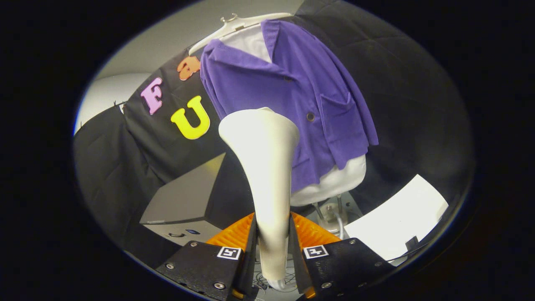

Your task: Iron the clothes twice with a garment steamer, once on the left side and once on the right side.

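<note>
black booth cloth behind everything, pale wall above it; listing runs left to right.

- grey box point(184, 200): sits low beside the cloth, left of the fingers. not a task item.
- garment steamer point(263, 167): pale, smooth, hard-shelled. narrow handle widening upward into a broad head that stands just in front of the jacket's lower left front; contact between head and cloth cannot be told. judged rigid and fairly light, but top-heavy with the wide head far from the grip, and the glossy skin may slip or twist; best held on the slim handle, where it is held now.
- gripper point(273, 246): fingers drawn in to a narrow gap, both pressing the steamer's handle from either side, the handle running up between them.
- clothes: purple jacket point(292, 88), soft ribbed cloth, hung on a white hanger point(234, 25) over a white shirt point(250, 42) and a pale dress form point(338, 179). beyond the fingers, upright though tilted by the lens. judged limp and light; it will sway or bunch if pushed, so strokes should be gentle. one button and a chest pocket face the steamer.
- metal stand point(330, 213): under the form, just right of the fingers.
- white sheet point(397, 217): flat on the floor further right, a dark cable at its corner.
</note>
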The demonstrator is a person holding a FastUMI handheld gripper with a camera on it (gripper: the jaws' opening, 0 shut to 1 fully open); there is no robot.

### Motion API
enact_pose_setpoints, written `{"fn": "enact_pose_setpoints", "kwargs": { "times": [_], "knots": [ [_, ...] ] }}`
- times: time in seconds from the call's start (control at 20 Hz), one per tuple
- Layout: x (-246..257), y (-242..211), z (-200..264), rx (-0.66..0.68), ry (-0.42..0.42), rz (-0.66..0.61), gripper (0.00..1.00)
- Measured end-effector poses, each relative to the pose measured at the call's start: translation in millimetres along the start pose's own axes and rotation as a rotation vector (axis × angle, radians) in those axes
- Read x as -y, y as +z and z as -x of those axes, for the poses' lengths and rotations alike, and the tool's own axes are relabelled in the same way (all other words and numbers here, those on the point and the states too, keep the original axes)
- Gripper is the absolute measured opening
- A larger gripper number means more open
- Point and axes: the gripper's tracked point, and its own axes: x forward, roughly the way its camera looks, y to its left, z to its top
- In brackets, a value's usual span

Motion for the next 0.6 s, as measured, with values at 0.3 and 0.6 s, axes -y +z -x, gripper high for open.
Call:
{"fn": "enact_pose_setpoints", "kwargs": {
  "times": [0.3, 0.6],
  "knots": [
    [-6.4, 73.6, 36.1, 0.153, 0.029, -0.007, 0.4],
    [-10.0, 145.8, 44.8, 0.303, 0.071, -0.05, 0.4]
  ]
}}
